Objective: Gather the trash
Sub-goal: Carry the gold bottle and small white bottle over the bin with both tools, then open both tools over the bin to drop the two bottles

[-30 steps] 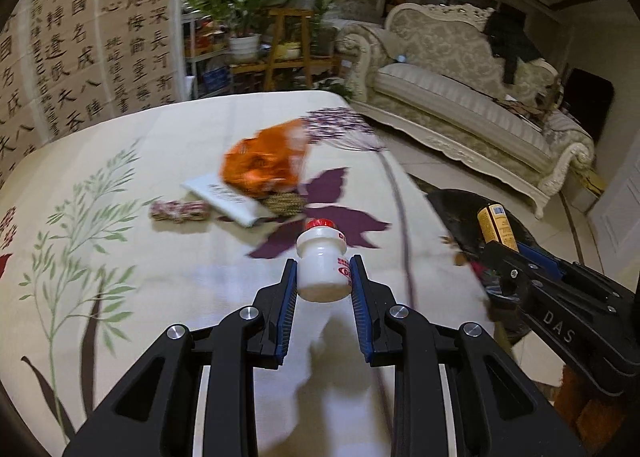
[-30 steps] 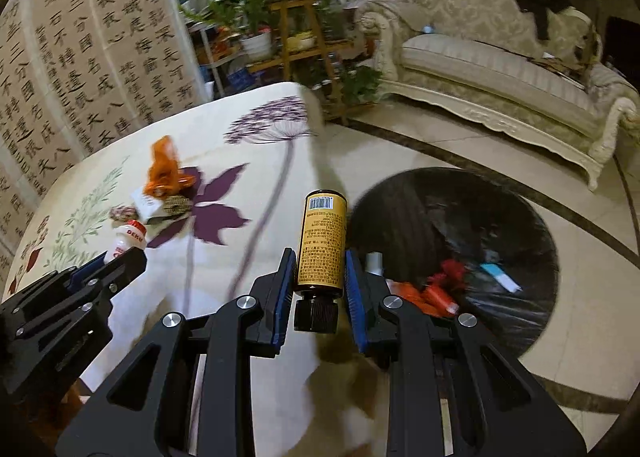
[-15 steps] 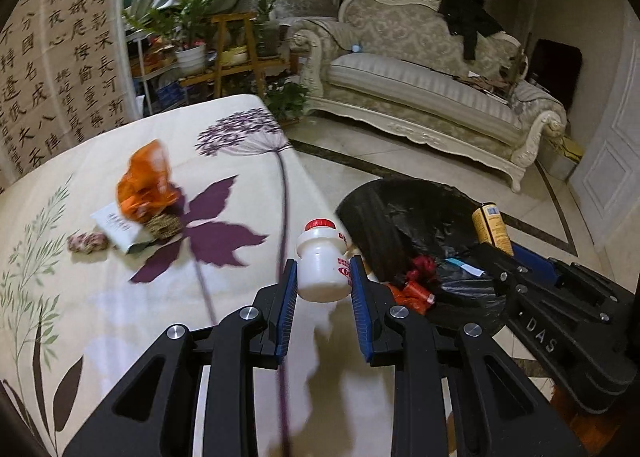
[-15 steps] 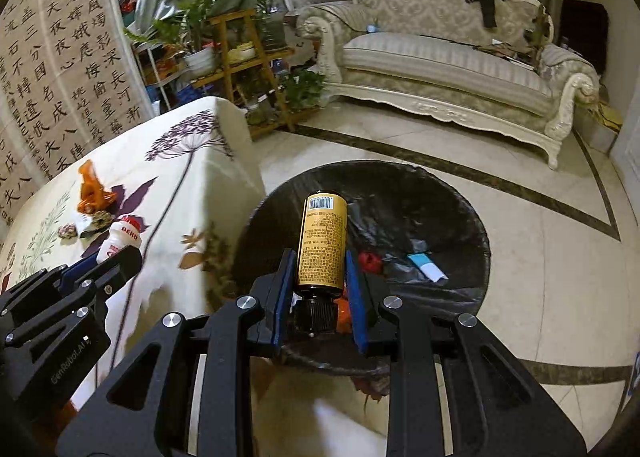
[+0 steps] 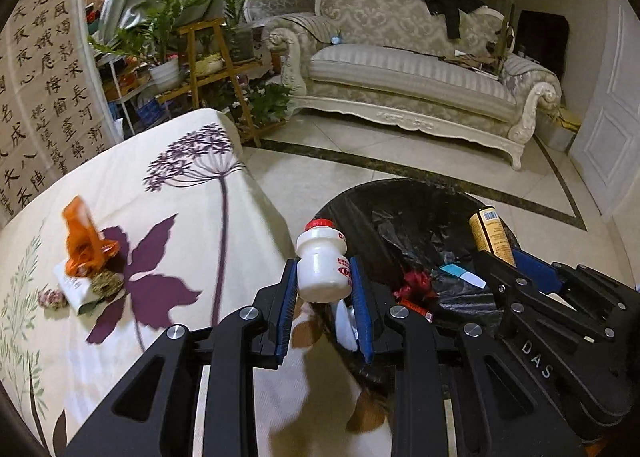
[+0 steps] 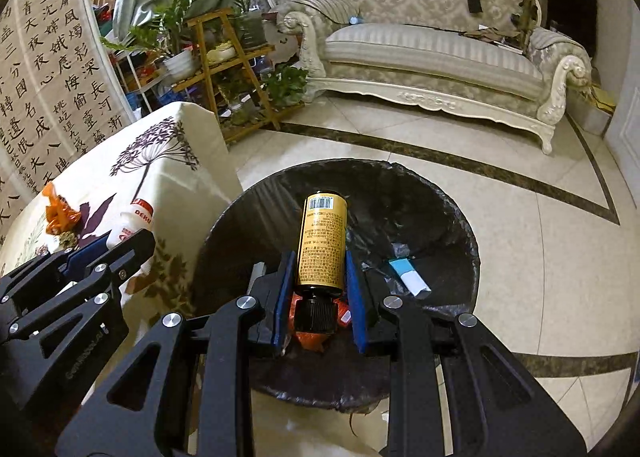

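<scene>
Right wrist view: a yellow-labelled bottle (image 6: 322, 241) is clamped between the pads of the right gripper (image 6: 320, 289), directly above the open mouth of the black-lined trash bin (image 6: 460, 225). Its dark cap is seated back toward the gripper body and its barcoded base is aimed away, so the long axis runs along the fingers, tipped down and forward.

Left wrist view: a small white bottle with a red cap (image 5: 324, 261) is pinched at its lower body by the left gripper (image 5: 325, 297). It is carried roughly upright, cap leaning slightly left, long axis across the line of the fingers. It sits over the edge where the flowered tablecloth (image 5: 168, 185) meets the bin rim, not yet clearly over the opening.

Step judged to be the carry-to-bin, at the drop point for the right item. Next, a release over the liner is called for; the left should be brought further over the opening first.

An orange wrapper (image 5: 82, 237) and scraps are left on the cloth.
</scene>
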A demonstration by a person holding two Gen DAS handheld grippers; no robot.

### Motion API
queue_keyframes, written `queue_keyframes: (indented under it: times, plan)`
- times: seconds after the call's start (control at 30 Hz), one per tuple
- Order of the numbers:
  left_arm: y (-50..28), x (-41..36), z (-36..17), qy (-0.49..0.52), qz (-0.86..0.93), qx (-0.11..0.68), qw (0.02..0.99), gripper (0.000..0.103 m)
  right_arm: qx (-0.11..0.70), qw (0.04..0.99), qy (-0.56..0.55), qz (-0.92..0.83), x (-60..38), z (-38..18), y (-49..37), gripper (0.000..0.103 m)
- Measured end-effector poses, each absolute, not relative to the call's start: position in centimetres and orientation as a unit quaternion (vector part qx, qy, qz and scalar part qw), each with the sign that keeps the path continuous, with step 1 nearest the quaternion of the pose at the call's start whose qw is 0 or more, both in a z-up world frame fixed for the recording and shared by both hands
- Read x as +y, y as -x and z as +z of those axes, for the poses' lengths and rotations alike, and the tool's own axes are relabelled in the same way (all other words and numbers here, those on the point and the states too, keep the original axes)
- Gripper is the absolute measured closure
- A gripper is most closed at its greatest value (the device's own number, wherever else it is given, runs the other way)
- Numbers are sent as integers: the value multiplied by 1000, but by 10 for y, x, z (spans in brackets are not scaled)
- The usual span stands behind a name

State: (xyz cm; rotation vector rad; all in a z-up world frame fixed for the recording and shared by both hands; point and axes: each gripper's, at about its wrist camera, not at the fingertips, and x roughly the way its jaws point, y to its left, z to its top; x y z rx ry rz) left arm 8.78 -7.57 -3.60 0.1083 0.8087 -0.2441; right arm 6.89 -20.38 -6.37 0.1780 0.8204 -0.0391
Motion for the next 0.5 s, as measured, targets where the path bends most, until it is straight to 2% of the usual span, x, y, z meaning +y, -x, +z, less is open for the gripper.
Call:
queue_keyframes:
  times: [0.07,0.1,0.17,0.23,0.5]
  plan:
    - [-92,-79,-38,-53,-119,396,909,75,401,912,-90,-19,-207,-66,-73,78]
    - [-94,-80,-39,-54,-119,398,908,72,402,911,-93,-19,-208,-67,-74,78]
    - [-97,-81,-40,-54,-118,401,907,61,405,908,-101,-19,-212,-70,-77,75]
    - [-97,-81,-39,-51,-116,401,907,51,407,907,-105,-22,-214,-72,-78,65]
    - [-96,-75,-37,-38,-108,399,910,40,406,907,-108,-33,-217,-72,-77,63]
